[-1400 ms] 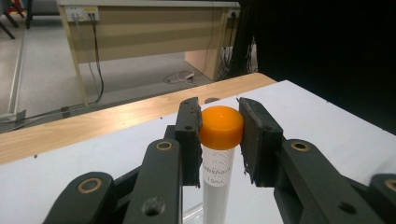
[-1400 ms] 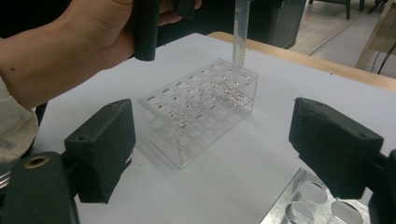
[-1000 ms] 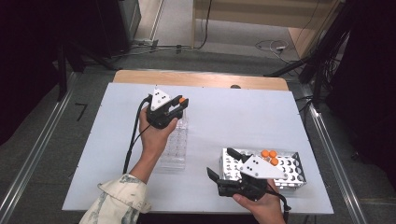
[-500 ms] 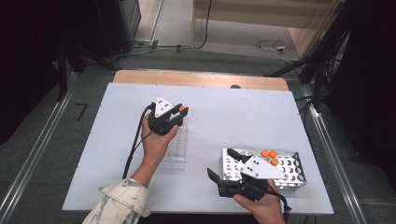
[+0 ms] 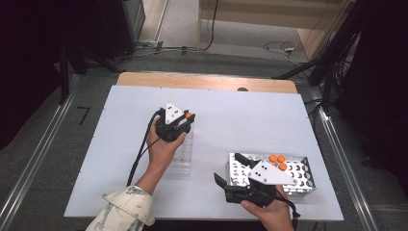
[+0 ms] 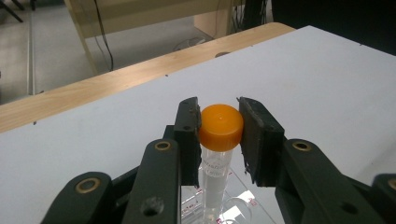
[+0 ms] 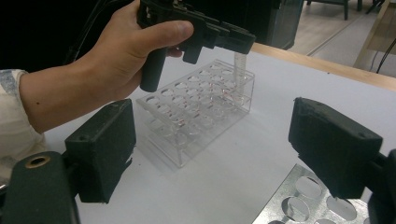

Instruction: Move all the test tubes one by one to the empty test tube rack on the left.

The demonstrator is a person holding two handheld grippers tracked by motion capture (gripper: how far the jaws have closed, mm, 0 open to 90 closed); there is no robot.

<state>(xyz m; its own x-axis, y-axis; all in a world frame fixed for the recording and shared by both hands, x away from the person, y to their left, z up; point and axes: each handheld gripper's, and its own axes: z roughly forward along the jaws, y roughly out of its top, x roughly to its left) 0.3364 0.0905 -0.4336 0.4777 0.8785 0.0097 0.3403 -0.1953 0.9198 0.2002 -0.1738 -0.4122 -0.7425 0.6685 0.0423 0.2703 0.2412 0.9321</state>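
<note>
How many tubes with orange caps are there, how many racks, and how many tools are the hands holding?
Orange-capped tubes: 4, one held in the left tool by its orange cap above the clear rack, three orange caps standing in the metal rack
Racks: 2, one clear, one metal
Tools: 2, counting the right tool, whose jaws stand open
Total: 8

We find no text, brand or number that we can read here. The tube [image 6: 215, 173] under its orange cap [image 6: 221, 124] carries faint grey print on its clear wall — too blurred to make out. The clear rack [image 7: 198, 109] bears small red marks beside its holes — they stay unreadable to us as well, even in the right gripper view.
</note>
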